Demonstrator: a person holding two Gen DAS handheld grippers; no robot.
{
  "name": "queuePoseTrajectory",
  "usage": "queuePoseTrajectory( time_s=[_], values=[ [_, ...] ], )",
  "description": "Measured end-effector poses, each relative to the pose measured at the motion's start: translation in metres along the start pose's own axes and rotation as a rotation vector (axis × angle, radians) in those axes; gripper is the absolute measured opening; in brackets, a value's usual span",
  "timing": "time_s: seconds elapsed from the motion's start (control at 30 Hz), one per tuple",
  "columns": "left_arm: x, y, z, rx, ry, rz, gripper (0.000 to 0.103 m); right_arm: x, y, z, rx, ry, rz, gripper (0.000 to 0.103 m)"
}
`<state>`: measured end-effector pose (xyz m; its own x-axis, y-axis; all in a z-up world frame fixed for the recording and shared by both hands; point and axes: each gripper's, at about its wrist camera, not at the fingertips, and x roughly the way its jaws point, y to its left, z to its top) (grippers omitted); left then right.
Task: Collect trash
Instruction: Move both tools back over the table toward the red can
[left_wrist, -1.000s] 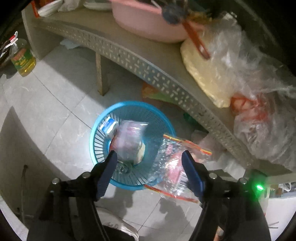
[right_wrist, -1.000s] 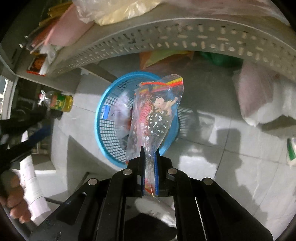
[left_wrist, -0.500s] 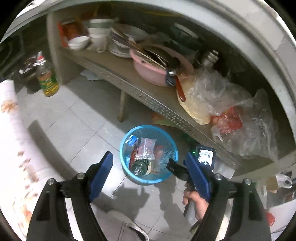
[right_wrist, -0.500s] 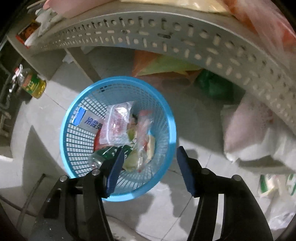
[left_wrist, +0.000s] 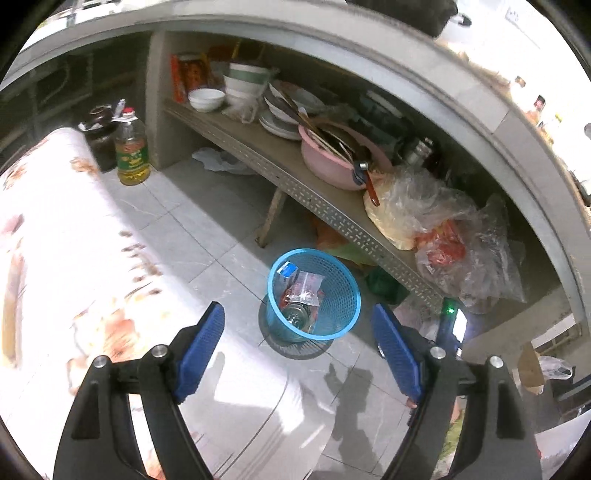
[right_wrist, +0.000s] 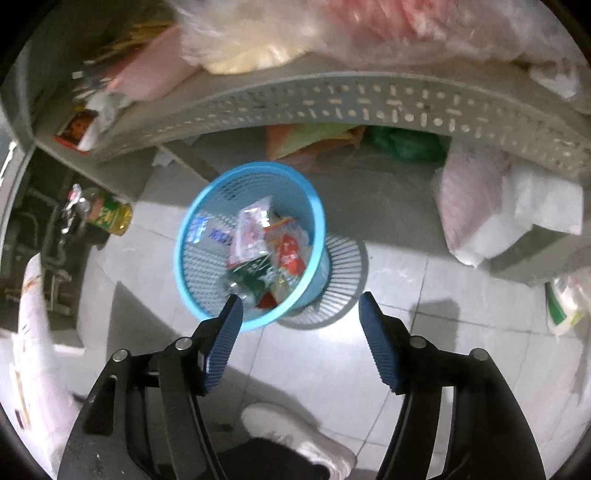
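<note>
The left gripper (left_wrist: 297, 332), black-armed with blue ribbed pads, points steeply down, its jaws wide apart and empty. The right gripper (right_wrist: 300, 312), of the same build, points down more steeply, its jaws opening, nothing between them.

One blue basket (right_wrist: 207, 310), one oil bottle (left_wrist: 132, 155), one pink basin (left_wrist: 325, 166), one white bowl (left_wrist: 206, 99).

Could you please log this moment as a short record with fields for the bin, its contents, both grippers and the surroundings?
bin: blue mesh basket on the tiled floor
contents: wrappers, a bottle
left gripper: open, empty
right gripper: jaws opening, nothing between them
nearby: oil bottle on the floor, pink basin on the shelf
</note>
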<state>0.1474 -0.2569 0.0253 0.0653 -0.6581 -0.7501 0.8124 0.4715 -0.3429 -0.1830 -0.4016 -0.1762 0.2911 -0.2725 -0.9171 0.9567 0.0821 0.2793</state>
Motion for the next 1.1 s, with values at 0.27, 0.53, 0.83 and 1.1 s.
queuePoseTrajectory(
  time_s=[0.27,0.53,0.83,1.1],
  values=[
    [-0.065,0.055,-0.053,-0.090,-0.072,0.056,0.081,-0.063,0.078,-0.005,-0.177,-0.064,0.156,0.076],
    [-0.128,0.118,-0.106,-0.254,-0.152,0.182,0.082,-0.118,0.188,-0.028,-0.444,-0.091,0.349,0.081],
    [-0.190,0.177,-0.157,-0.439,-0.248,0.325,0.082,-0.139,0.291,-0.085,-0.742,0.016,0.515,0.083],
    [-0.228,0.228,-0.188,-0.550,-0.331,0.454,0.082,-0.133,0.354,-0.145,-0.893,0.177,0.579,0.082]
  ],
)
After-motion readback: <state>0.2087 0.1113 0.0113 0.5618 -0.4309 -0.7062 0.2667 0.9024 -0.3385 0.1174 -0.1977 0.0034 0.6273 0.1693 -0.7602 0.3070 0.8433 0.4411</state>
